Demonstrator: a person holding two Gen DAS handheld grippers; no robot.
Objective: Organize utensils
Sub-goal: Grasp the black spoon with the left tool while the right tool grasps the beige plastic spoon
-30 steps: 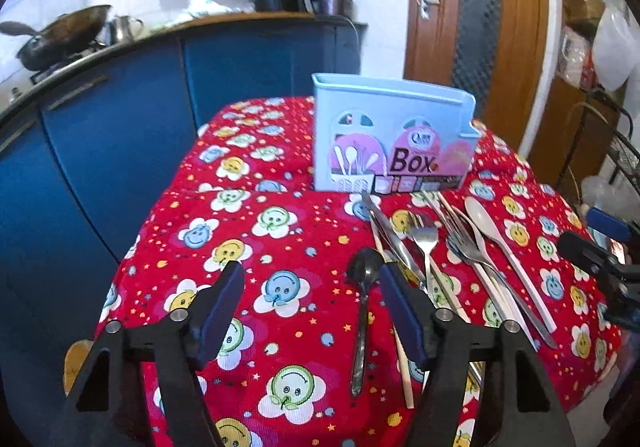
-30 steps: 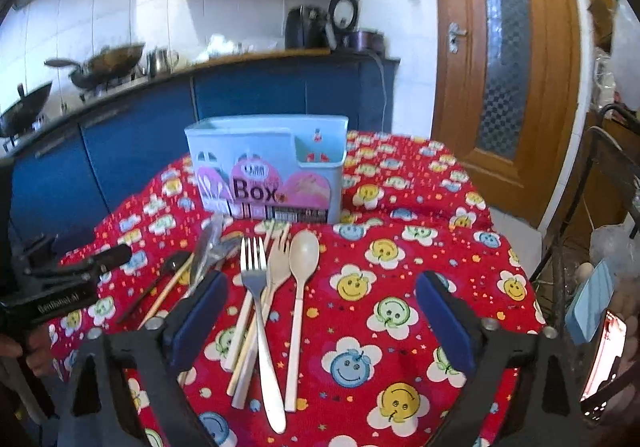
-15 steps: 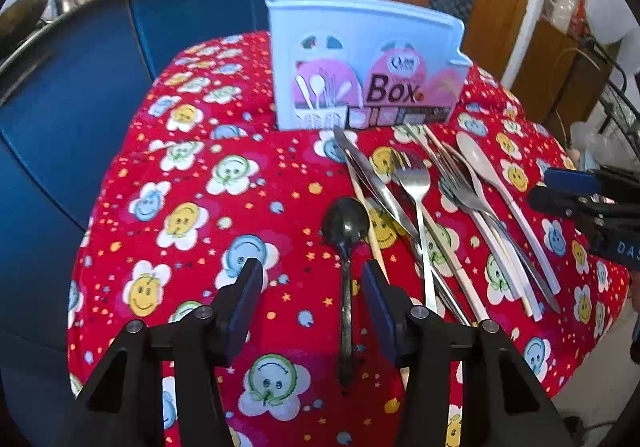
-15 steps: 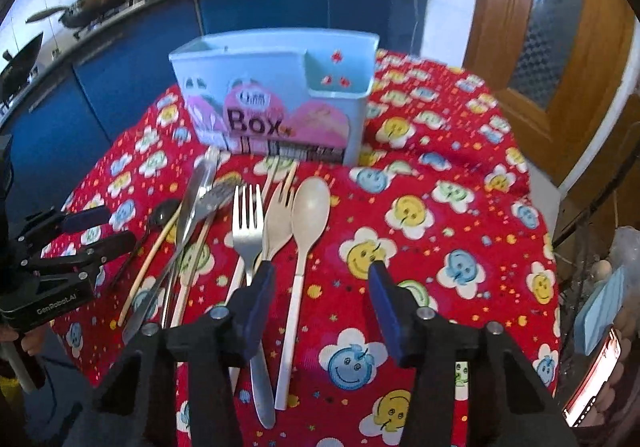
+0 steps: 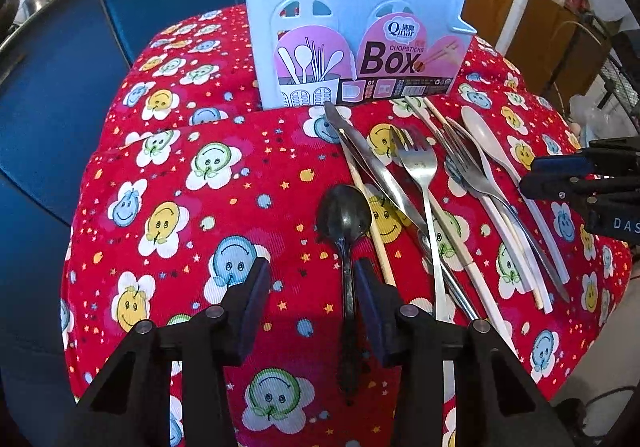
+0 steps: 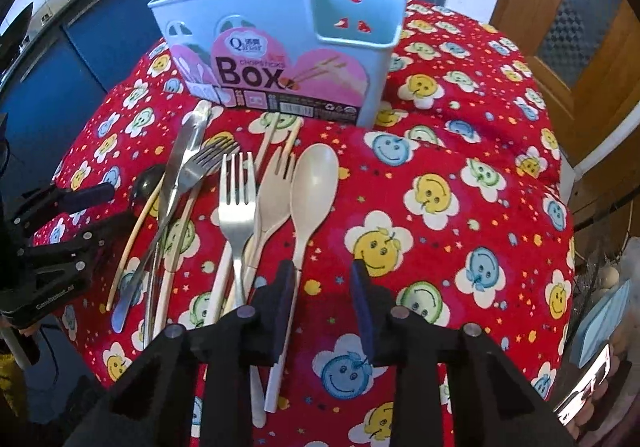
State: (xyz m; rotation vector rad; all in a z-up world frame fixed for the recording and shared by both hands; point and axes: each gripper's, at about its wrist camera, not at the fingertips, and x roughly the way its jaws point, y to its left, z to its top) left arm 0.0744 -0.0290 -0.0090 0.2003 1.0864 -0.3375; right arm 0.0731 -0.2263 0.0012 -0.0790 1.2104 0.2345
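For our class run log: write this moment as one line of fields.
left gripper: open, beside black spoon | right gripper: open, beside beige spoon | box: empty

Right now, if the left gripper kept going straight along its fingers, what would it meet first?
Probably the black spoon: its handle lies just inside the left gripper's right finger. Farther on stands the blue chopsticks box; depth is unclear.

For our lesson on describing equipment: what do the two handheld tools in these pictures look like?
Both match. The left tool and the right tool have black, angular frames joined by round silver-grey pivot pins, and each carries two flat dark navy-blue pads. From the side, the bodies show white lettering, only partly readable. No cables or sleeves are visible.
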